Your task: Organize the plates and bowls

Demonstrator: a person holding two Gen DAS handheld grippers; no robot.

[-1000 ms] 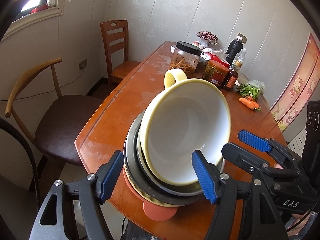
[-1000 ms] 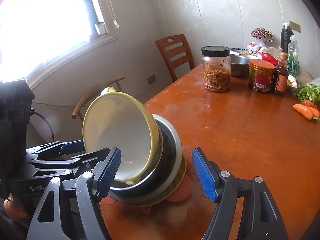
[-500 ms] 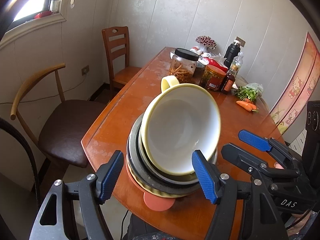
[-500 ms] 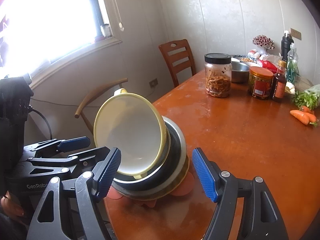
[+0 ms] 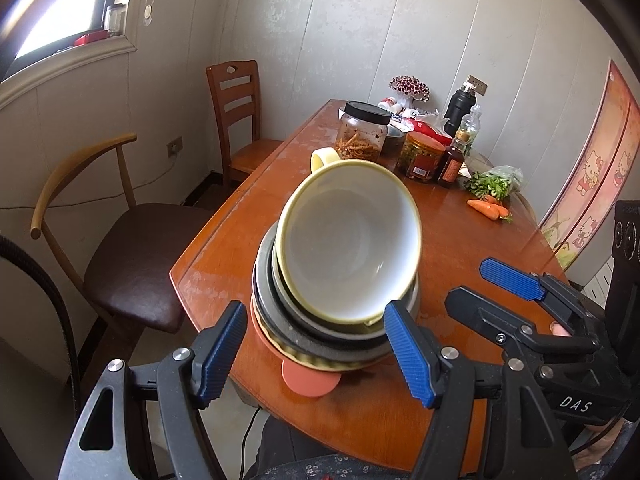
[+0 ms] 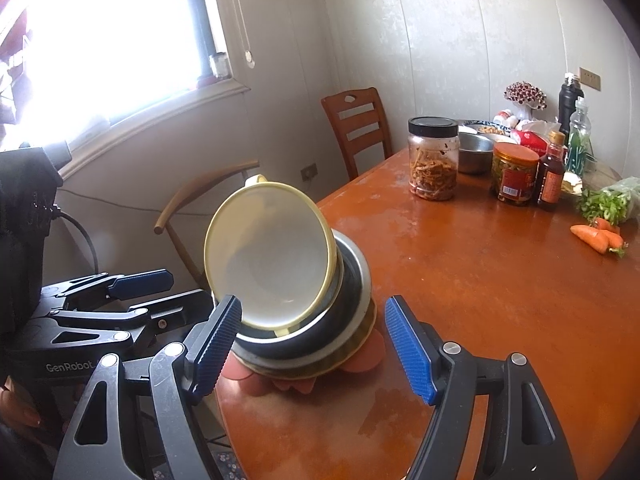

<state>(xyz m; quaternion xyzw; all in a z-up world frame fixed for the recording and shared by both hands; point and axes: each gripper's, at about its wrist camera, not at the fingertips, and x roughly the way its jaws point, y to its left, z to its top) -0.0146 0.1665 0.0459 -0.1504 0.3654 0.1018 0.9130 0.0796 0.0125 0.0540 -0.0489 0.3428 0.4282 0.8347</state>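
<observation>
A yellow-rimmed white bowl with a handle [image 5: 348, 248] lies tilted on top of a stack of bowls and plates [image 5: 320, 344] at the near corner of the wooden table [image 5: 472, 240]. The stack sits on an orange plate with lobes [image 5: 310, 380]. My left gripper [image 5: 316, 352] is open and empty, held back from the stack. In the right wrist view the tilted bowl [image 6: 272, 256] and the stack [image 6: 344, 320] show too. My right gripper [image 6: 312, 344] is open and empty, near the stack.
At the table's far end stand a black-lidded jar [image 5: 362, 136], a red-lidded jar [image 5: 424, 156], sauce bottles [image 5: 452, 164], a metal bowl [image 6: 474, 152], greens [image 5: 492, 184] and carrots [image 5: 488, 208]. Two chairs [image 5: 132, 264] stand along the left side by the wall.
Both grippers have drawn back and up from the stack, which now looks smaller and farther. The stack and tilted bowl have stayed where they were.
</observation>
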